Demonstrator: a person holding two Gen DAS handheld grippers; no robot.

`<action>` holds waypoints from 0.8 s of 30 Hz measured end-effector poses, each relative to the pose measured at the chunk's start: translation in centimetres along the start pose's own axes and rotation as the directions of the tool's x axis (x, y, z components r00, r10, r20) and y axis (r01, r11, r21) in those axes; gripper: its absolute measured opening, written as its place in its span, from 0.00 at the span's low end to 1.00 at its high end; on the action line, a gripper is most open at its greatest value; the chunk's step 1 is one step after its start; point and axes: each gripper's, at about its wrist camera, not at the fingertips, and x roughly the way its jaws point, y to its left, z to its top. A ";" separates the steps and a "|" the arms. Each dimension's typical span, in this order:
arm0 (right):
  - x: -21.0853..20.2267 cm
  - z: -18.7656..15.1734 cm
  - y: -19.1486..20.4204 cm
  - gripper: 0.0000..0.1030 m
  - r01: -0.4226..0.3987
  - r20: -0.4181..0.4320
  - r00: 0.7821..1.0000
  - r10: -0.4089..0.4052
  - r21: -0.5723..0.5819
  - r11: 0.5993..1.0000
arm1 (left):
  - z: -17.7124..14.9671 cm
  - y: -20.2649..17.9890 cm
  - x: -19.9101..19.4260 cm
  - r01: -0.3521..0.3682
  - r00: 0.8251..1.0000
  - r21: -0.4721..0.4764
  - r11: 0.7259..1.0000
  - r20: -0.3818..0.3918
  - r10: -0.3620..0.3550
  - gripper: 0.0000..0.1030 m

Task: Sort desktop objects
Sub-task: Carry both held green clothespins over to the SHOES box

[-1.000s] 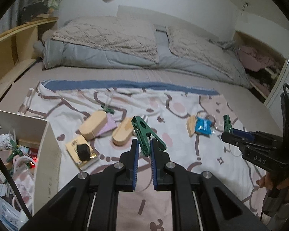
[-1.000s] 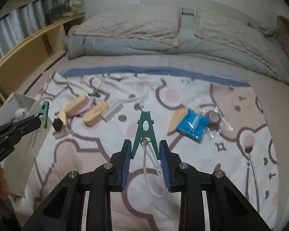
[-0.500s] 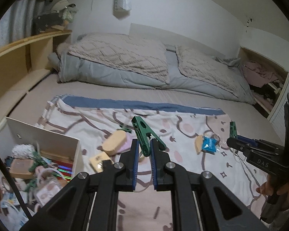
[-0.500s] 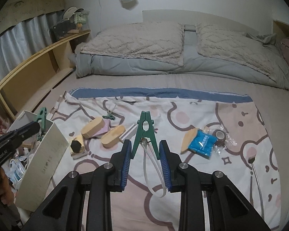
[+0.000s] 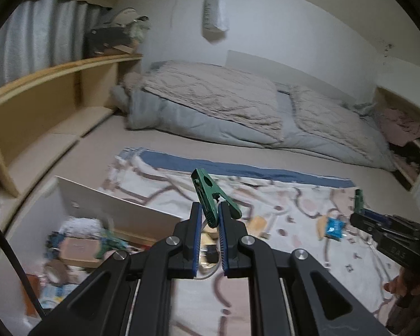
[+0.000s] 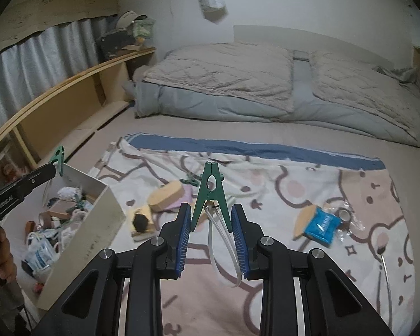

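Observation:
My left gripper (image 5: 210, 218) is shut on a green clothespin (image 5: 210, 196) and holds it in the air near the white box (image 5: 120, 210), which is full of small items. In the right wrist view that gripper (image 6: 53, 165) hangs over the box's (image 6: 98, 240) far corner. My right gripper (image 6: 211, 224) is shut on a second green clothespin (image 6: 211, 193) with a white loop (image 6: 224, 252) hanging from it, above the patterned cloth (image 6: 266, 179). Loose on the cloth lie wooden pieces (image 6: 165, 194), a blue packet (image 6: 320, 224) and a tape roll (image 6: 344, 214).
A third green clip (image 6: 190, 180) lies on the cloth behind the wooden pieces. A metal fork (image 6: 385, 268) lies at the cloth's right side. Folded quilts (image 6: 238, 84) fill the back of the bed. A wooden shelf (image 6: 56, 98) runs along the left.
Both grippers have risen and pulled back from the cloth. My left gripper has swung left with its clothespin, so the white box now lies close below it.

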 end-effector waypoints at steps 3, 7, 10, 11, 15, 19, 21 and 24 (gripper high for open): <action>0.3 0.4 1.3 0.29 -0.021 0.006 1.000 0.021 -0.024 0.999 | 0.2 1.1 -0.4 -0.036 0.999 -0.011 0.999 0.005 0.036 0.12; 0.5 0.7 3.2 0.29 -0.053 0.013 0.998 0.054 -0.052 0.997 | 0.2 2.8 -1.1 -0.076 0.997 -0.012 0.997 0.011 0.076 0.12; 0.7 0.9 5.0 0.29 -0.077 0.013 0.997 0.079 -0.083 0.994 | 0.1 4.4 -1.3 -0.100 0.995 -0.026 0.995 -0.004 0.100 0.12; 0.7 0.8 5.5 0.29 -0.085 0.012 0.996 0.087 -0.093 0.992 | 0.1 5.2 -1.3 -0.112 0.994 -0.029 0.993 -0.011 0.111 0.12; 0.8 0.8 8.0 0.29 -0.130 0.008 0.991 0.133 -0.136 0.982 | -0.1 7.5 -1.5 -0.147 0.989 -0.032 0.989 -0.028 0.147 0.12; 0.7 0.8 10.0 0.29 -0.177 0.003 0.984 0.180 -0.163 0.971 | -0.3 10.0 -1.5 -0.176 0.984 -0.047 0.983 -0.051 0.173 0.12; 0.7 0.7 11.1 0.29 -0.207 -0.005 0.978 0.209 -0.173 0.963 | -0.4 11.3 -1.5 -0.184 0.981 -0.057 0.981 -0.066 0.181 0.12; 0.8 0.6 12.6 0.29 -0.234 -0.018 0.972 0.235 -0.197 0.952 | -0.5 12.8 -1.4 -0.195 0.978 -0.064 0.979 -0.086 0.190 0.12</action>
